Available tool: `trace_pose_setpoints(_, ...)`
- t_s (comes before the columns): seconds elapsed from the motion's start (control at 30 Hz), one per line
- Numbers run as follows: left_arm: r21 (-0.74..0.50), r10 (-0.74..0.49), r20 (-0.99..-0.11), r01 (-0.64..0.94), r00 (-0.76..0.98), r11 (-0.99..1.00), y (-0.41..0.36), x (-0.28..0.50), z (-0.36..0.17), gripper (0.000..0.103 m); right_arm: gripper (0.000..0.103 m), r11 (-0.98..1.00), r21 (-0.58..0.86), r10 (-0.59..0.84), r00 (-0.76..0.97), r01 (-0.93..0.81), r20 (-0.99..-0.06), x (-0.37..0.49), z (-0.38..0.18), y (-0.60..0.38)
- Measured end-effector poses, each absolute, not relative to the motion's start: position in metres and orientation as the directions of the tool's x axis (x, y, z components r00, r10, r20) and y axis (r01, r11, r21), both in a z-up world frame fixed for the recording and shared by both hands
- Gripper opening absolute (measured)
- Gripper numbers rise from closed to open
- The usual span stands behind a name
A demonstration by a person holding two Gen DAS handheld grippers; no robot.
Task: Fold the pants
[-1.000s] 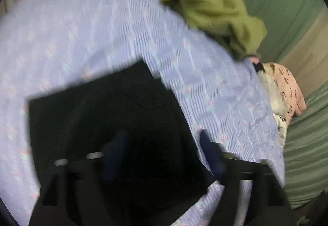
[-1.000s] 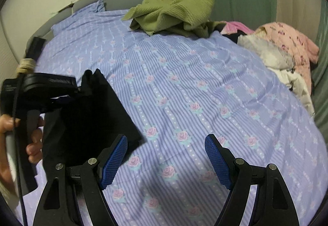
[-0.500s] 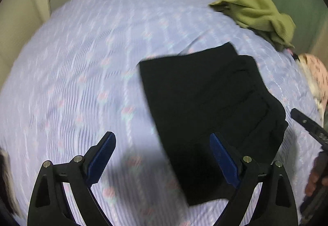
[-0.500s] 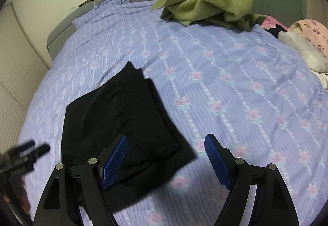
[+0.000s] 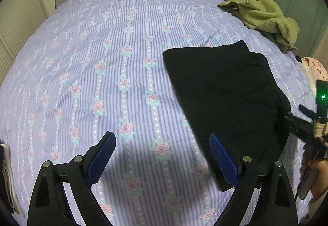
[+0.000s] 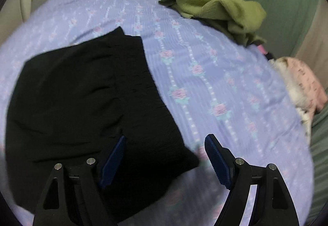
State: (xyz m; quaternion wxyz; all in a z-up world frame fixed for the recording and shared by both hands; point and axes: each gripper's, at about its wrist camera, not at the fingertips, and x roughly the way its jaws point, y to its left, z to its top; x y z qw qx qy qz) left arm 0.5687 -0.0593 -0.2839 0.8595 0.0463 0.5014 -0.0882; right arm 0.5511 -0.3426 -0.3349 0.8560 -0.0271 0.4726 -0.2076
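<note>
Black pants lie flat on the striped floral bedsheet, already a compact folded rectangle, with the olive sweater well beyond their far edge.

Left gripper: jaws spread, nothing between the pads, hovering over bare sheet just left of the pants' near corner. Right gripper: also released and empty, hanging over the pants' near right corner, its left pad above cloth and the other above sheet.

Judgement: fold looks nearly complete; what remains is squaring up or one last half-fold.

How to do it well:
- An offset layer shows along the pants' right side, with gathered wrinkles near it. Align that edge first.
- If you fold again, pinch both near corners of the pants through all layers, lift low, and carry them evenly to the far edge.
- Keep both grippers level or the stack will skew.
- Release only once the cloth rests flat.

The pink garment pile sits well right of the pants; no interference expected.
</note>
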Motion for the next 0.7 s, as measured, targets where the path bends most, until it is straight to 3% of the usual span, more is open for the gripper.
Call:
trace_pose_setpoints(0.07,-0.004,-0.109,-0.867,0.212,0.485,0.977,-0.053,0.567,-0.281,0.093,0.080,0.888,-0.245,-0.419,0.465,0.390,-0.780,0.542,-0.320,-0.343)
trace_pose_setpoints(0.17,-0.011,-0.120,-0.865,0.222,0.486,0.975,-0.042,0.566,-0.277,0.094,0.082,0.849,-0.127,-0.421,0.512,0.512,-0.749,0.508,-0.287,-0.339)
trace_pose_setpoints(0.37,-0.045,-0.160,-0.862,0.241,0.480,0.970,-0.010,0.560,-0.273,0.093,0.084,0.771,0.397,-0.020,0.643,0.498,-0.766,0.436,-0.285,-0.296)
trace_pose_setpoints(0.7,0.020,-0.182,-0.852,0.377,0.491,0.926,0.007,0.544,-0.283,0.094,0.084,0.600,0.616,0.143,0.689,0.510,-0.710,0.408,-0.354,-0.216)
